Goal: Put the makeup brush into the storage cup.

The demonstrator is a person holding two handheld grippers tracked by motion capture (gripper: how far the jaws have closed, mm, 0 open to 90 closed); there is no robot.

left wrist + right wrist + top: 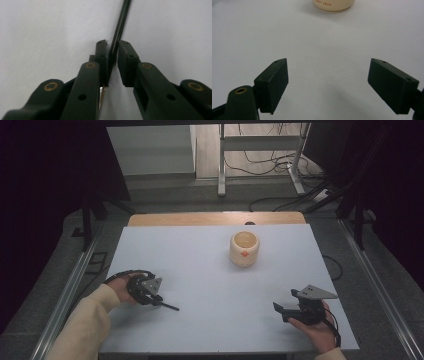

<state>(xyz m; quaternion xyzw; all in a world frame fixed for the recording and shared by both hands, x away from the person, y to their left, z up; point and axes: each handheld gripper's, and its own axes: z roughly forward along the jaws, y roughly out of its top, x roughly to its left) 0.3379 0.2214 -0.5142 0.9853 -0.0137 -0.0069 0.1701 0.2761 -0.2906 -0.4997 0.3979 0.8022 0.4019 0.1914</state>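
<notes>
Two grippers rest low over the white table (210, 285), one in each hand. The left gripper (150, 292), near the table's left front edge, is clamped on a thin black rod (169, 306); in the left gripper view the rod (120, 27) runs up from between the closed pads (102, 60) and lies along the tabletop. The right gripper (285, 311), near the right front corner, stands wide apart with nothing between its pads (273, 82). A cream-coloured jar (244, 248) with an orange mark on its side stands upright toward the far middle of the table, well apart from both grippers.
</notes>
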